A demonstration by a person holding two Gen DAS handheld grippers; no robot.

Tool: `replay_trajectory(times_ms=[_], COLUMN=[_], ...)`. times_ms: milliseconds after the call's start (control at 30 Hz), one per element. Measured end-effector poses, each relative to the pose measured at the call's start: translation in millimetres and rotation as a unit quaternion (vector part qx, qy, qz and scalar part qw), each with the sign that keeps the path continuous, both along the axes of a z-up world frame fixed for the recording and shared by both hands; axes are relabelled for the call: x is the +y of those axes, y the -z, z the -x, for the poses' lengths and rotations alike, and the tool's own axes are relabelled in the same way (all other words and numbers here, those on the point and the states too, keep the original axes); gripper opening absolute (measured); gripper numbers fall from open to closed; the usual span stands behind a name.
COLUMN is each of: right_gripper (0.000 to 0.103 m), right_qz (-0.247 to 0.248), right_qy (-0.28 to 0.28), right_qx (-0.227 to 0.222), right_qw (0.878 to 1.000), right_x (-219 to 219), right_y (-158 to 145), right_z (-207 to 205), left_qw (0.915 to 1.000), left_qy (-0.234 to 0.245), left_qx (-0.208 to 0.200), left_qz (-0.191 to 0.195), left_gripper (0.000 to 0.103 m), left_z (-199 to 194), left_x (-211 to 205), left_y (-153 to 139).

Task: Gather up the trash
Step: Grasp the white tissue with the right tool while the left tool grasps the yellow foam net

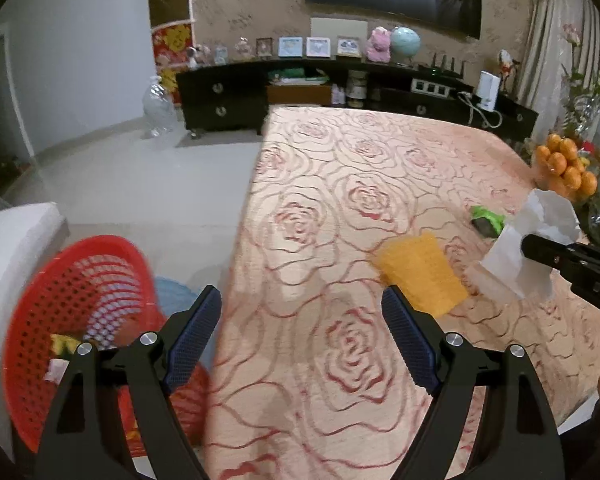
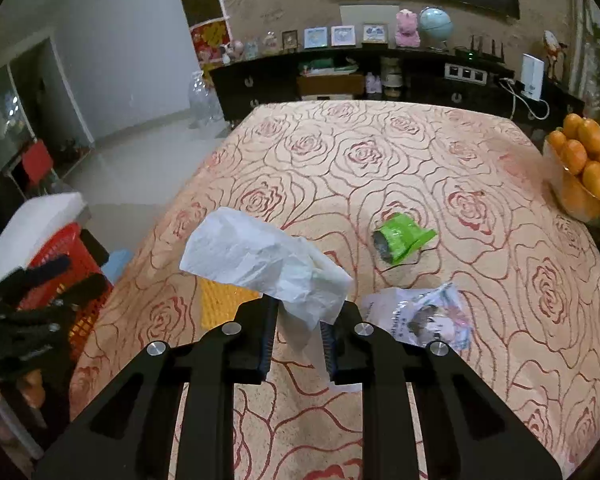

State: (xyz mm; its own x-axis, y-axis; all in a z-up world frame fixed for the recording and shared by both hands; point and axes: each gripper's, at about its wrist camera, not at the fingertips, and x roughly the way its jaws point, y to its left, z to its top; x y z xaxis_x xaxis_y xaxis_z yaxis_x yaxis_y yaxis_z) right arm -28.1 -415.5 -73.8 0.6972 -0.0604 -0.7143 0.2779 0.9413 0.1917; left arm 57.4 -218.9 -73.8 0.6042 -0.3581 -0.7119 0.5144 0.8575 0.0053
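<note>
My right gripper [image 2: 300,316] is shut on a crumpled white tissue [image 2: 260,256] and holds it above the rose-patterned tablecloth [image 2: 380,160]; the tissue also shows in the left wrist view [image 1: 536,236]. My left gripper [image 1: 302,308] is open and empty over the table's left edge, beside a red mesh basket [image 1: 72,288] that holds a few scraps. On the cloth lie a yellow wrapper [image 1: 420,272], a green crumpled packet [image 2: 404,238] and a clear printed plastic wrapper [image 2: 424,316].
A bowl of oranges [image 2: 584,160] stands at the table's right edge. A white block [image 1: 12,248] sits behind the basket. A dark cabinet [image 1: 228,100] with frames and a globe lines the far wall. A clear water jug [image 1: 160,104] stands on the floor.
</note>
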Motion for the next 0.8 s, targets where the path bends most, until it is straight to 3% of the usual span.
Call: replay_trajectory(times_ms=[300,433,533,733,800], right_gripper=[0.020,0.020,0.020,0.020,0.020], right_qz=[-0.019,-0.027,-0.030,-0.035,-0.037], right_qy=[0.037,0.047,0.051,0.055,0.054], right_qx=[-0.002,0.000,-0.002,-0.003,-0.001], right_qw=[0.999,0.999,0.998,0.998,0.998], right_x=[-24.0,-31.5,-35.8,-40.8,-41.1], right_y=[-5.0,-2.4,-2.4,-1.0,0.2], right_z=[16.6,20.8,24.0,25.9,24.8], left_qw=[0.9984,0.9955,0.9938,0.9933,0.9933], left_qy=[0.045,0.063,0.069,0.077,0.083], left_qx=[0.035,0.069,0.087,0.087,0.081], left_qz=[-0.002,0.015,0.007,-0.003,-0.001], left_gripper=[0.080,0.079,0.079,0.079,0.069], left_z=[-9.7,-17.8,-23.6,-23.1,-19.8], left_x=[-51.7,-74.8,-92.6,-112.2,-114.6], left_y=[17.0,28.1,42.9,66.2,67.3])
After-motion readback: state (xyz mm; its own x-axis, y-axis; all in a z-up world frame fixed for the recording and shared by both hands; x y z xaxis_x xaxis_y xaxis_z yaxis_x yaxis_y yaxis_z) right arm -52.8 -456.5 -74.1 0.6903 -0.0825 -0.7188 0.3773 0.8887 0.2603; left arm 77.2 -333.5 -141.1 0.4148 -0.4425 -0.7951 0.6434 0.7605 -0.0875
